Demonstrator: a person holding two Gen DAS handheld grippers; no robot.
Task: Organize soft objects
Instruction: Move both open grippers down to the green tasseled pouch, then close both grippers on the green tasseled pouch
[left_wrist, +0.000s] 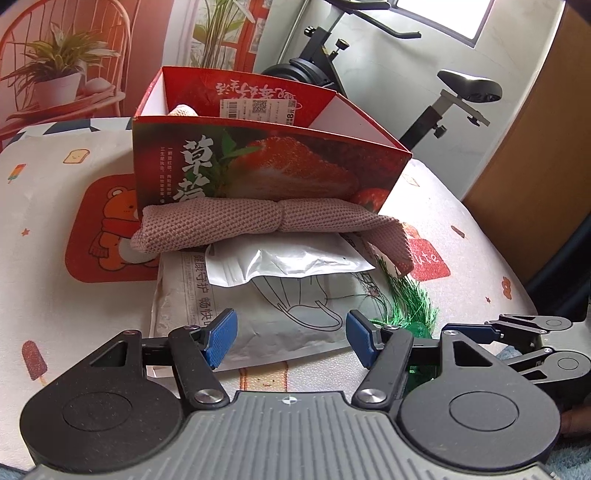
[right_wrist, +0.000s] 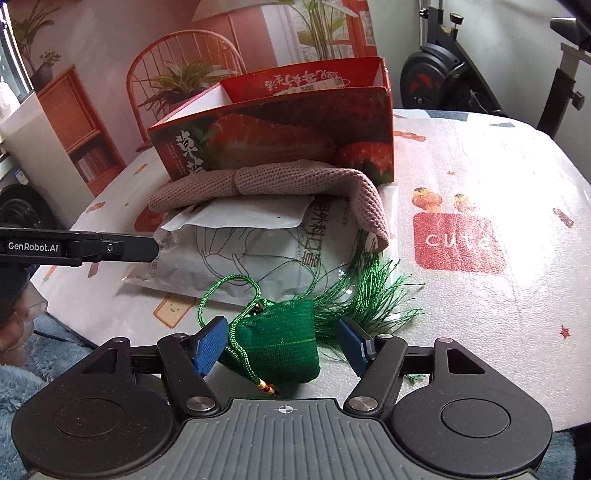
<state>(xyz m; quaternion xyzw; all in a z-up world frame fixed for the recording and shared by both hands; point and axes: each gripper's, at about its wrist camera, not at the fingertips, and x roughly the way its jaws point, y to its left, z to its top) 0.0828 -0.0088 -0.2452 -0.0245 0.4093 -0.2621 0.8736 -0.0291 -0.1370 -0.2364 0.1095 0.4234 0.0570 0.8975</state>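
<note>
Green sachet sits between right gripper apart pads

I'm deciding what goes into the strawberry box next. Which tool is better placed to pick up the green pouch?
Right. The right tool already has the green pouch between its open fingers. The left tool hovers open over the mask packet, with the pouch off to its side.

1 box, 1 knit cloth, 2 packets, 1 green sachet
</note>
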